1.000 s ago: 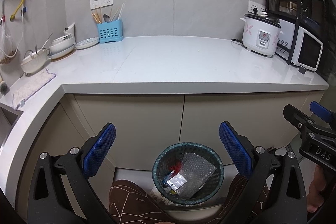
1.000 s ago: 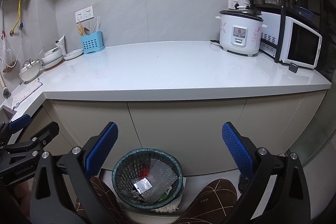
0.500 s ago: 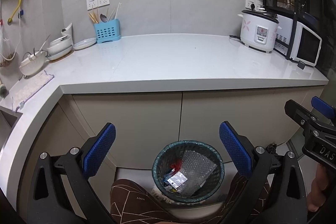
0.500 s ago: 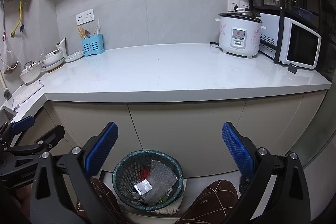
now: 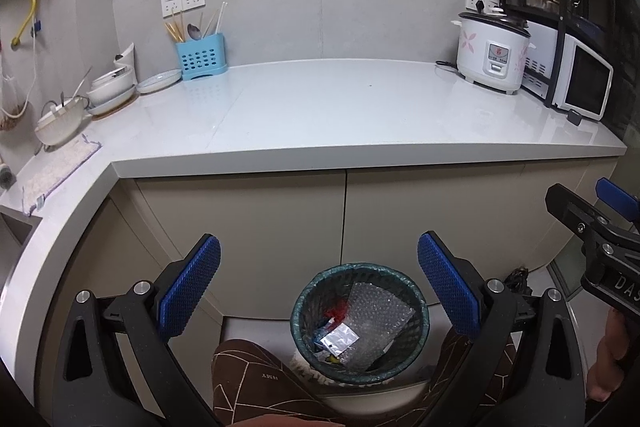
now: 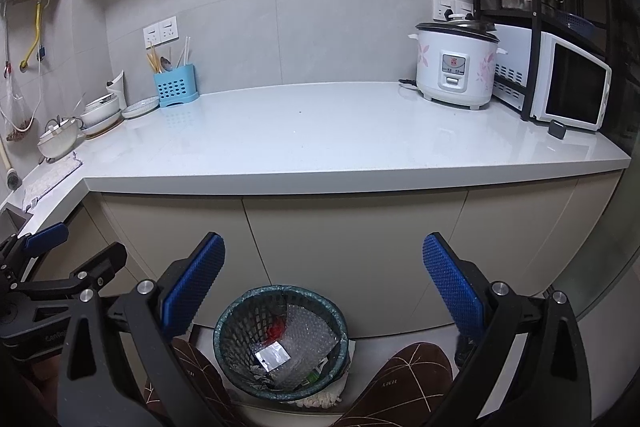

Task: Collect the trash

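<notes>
Both my left tongs [image 5: 318,283] and right tongs [image 6: 323,283] gape wide and empty above the round mesh wastebasket [image 5: 360,321] holding crinkled bubble wrap [image 5: 378,319].

A white rice cooker with pink flowers [image 6: 456,67] stands on the pale grey counter [image 6: 320,135], just beside a white microwave oven [image 6: 570,91]; a blue perforated plastic utensil holder [image 6: 176,89] sits against the far wall. White ceramic bowls [image 5: 108,87] are stacked at the counter's left end.

The waste bin [image 5: 359,321] is viewed from above and nearby by the left wrist camera; from slightly further right, bin [image 6: 281,342] and worktop [image 6: 352,143] behind it are shared.
</notes>
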Available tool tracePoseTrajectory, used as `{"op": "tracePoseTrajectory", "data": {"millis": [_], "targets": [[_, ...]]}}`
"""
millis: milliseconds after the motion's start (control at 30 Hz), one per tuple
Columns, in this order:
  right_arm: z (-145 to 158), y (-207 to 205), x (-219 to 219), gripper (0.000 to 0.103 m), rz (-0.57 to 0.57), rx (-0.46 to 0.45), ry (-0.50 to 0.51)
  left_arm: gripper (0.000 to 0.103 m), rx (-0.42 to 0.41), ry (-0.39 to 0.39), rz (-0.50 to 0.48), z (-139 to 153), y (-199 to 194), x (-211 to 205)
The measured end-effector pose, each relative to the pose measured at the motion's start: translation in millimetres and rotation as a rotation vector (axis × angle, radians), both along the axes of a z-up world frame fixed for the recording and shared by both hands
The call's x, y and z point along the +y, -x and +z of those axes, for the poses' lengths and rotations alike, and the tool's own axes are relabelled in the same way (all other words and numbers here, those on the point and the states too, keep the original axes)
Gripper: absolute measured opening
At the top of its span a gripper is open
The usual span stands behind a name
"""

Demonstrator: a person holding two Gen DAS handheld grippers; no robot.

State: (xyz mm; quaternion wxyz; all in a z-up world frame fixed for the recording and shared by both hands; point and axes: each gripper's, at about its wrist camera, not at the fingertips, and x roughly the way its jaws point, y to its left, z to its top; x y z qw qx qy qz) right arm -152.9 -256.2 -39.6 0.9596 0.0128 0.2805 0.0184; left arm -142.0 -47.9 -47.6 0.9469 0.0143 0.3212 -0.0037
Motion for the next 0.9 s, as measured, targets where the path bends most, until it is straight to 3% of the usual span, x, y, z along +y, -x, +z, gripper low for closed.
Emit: {"op": "tracePoseTrajectory", "data": {"millis": [900], "targets": [[-2.5,-1.4,-0.2,0.095,-0.001,0.007,0.004,0.097,0.01,0.031,0.0,-3.8,-0.5,3.1]]}}
